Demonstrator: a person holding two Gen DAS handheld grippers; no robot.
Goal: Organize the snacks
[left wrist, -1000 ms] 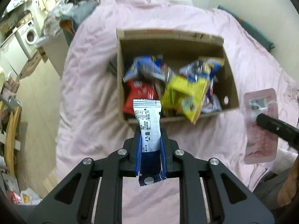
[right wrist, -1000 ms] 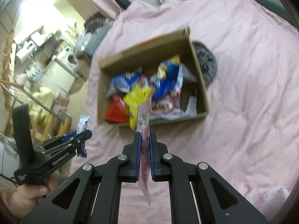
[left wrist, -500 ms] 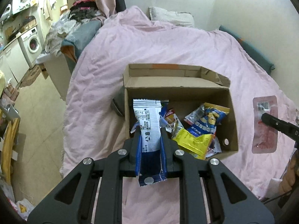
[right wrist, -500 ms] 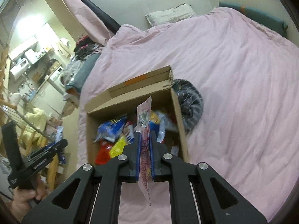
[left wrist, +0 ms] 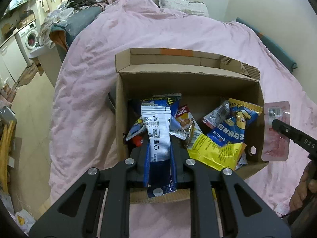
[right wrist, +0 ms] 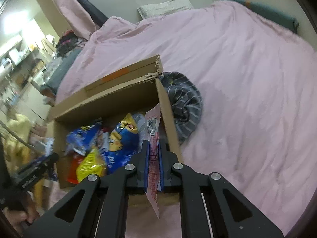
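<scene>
- Left claw (left wrist: 160, 152) is clamped on a white-and-blue packet (left wrist: 157, 130) above the cardboard box (left wrist: 188, 83).
- Right claw (right wrist: 153, 154) pinches a pink sachet (right wrist: 153, 130) near the box's right wall; released here, it could snag on that wall and fall onto the bed (right wrist: 247, 79).

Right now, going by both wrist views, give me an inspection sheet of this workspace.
Surface: pink bedspread, rumpled.
Job's things: open cardboard box holding snack bags; white-and-blue packet and pink packet held above it.
Clutter: striped dark cloth against the box's side.
Grippers: left gripper jaws shut on the white-and-blue packet; right gripper jaws shut on the pink packet.
Cables: nothing seen.
Surroundings: pillow, washing machine, clothes pile.
</scene>
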